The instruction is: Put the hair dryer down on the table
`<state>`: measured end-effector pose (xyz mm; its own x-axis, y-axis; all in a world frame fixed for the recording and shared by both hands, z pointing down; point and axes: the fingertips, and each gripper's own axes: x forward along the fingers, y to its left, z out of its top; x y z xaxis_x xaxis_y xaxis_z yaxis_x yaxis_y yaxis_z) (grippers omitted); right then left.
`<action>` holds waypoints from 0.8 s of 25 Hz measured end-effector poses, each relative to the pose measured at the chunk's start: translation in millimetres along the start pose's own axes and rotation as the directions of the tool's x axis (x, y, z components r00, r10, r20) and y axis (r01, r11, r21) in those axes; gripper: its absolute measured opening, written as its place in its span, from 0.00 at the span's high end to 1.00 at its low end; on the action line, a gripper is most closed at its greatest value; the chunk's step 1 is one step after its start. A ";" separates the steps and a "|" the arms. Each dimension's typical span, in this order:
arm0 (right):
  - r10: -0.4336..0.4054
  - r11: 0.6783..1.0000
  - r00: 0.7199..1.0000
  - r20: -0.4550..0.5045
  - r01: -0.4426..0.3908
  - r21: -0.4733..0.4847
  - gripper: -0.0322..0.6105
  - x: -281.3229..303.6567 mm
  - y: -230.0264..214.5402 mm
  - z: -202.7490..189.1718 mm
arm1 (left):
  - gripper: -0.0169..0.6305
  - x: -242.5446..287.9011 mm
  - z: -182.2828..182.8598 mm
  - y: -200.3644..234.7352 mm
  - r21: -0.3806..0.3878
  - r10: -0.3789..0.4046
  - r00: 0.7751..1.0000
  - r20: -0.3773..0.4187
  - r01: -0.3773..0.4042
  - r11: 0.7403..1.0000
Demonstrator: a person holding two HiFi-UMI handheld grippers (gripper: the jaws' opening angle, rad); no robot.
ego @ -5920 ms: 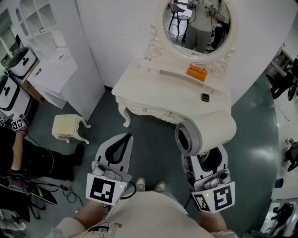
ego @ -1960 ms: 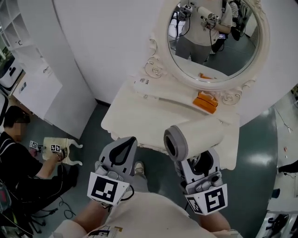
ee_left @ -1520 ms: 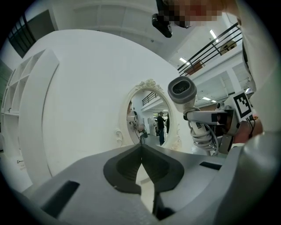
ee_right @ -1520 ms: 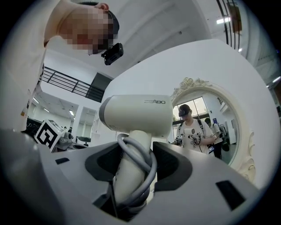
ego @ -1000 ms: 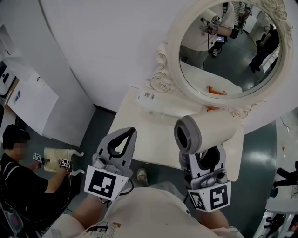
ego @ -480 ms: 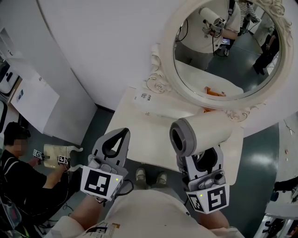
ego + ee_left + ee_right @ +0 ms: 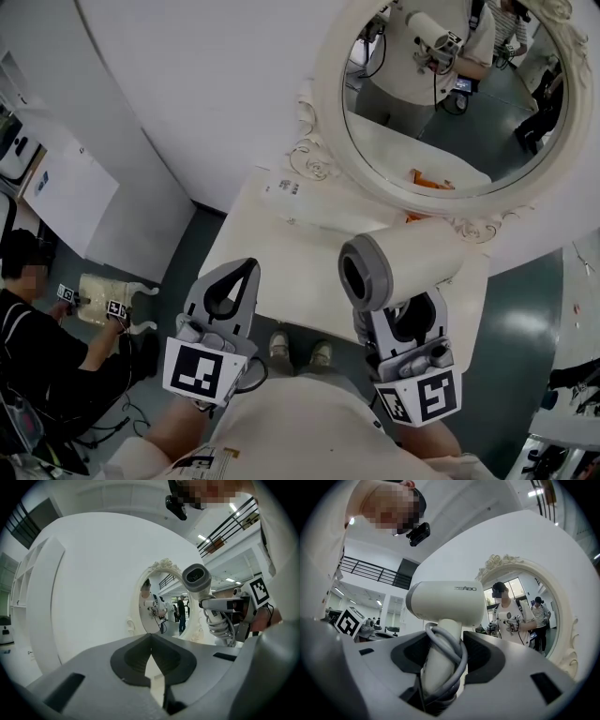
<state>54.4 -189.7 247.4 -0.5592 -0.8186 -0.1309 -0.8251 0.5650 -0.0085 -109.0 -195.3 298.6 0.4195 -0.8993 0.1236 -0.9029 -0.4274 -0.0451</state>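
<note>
The right gripper is clamped on the handle of the cream hair dryer, with the grey cord wound round that handle; the dryer hangs in the air over the near right part of the dressing table, not resting on it; the left gripper, jaws together and empty, is above the table's near left edge; an oval mirror stands at the table's back.

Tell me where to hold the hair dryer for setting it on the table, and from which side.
Take the hair dryer by its handle, from the butt end, as the right gripper does now. The handle is the slim, straight part that fits between the jaws, with the cord wound round it. The barrel looks too wide.
</note>
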 end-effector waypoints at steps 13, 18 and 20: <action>0.001 1.000 0.999 -0.043 -0.001 0.015 0.62 13.5 -9.8 -14.1 | 0.95 14.1 -3.2 -0.6 0.008 -0.006 1.000 0.000 0.006 1.000; -0.010 1.000 0.993 -0.115 0.013 0.020 0.62 36.5 -22.5 -34.9 | 0.95 37.6 -11.6 1.6 0.009 -0.014 1.000 -0.007 0.014 1.000; -0.010 0.999 0.989 -0.145 0.016 0.035 0.62 43.8 -26.3 -50.1 | 0.95 50.4 -21.9 4.3 0.024 -0.020 1.000 0.000 0.020 1.000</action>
<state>47.6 -245.6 291.5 -0.5564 -0.8308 0.0142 -0.8304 0.5554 -0.0454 -93.7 -240.4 326.3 0.4379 -0.8903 0.1246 -0.8917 -0.4478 -0.0659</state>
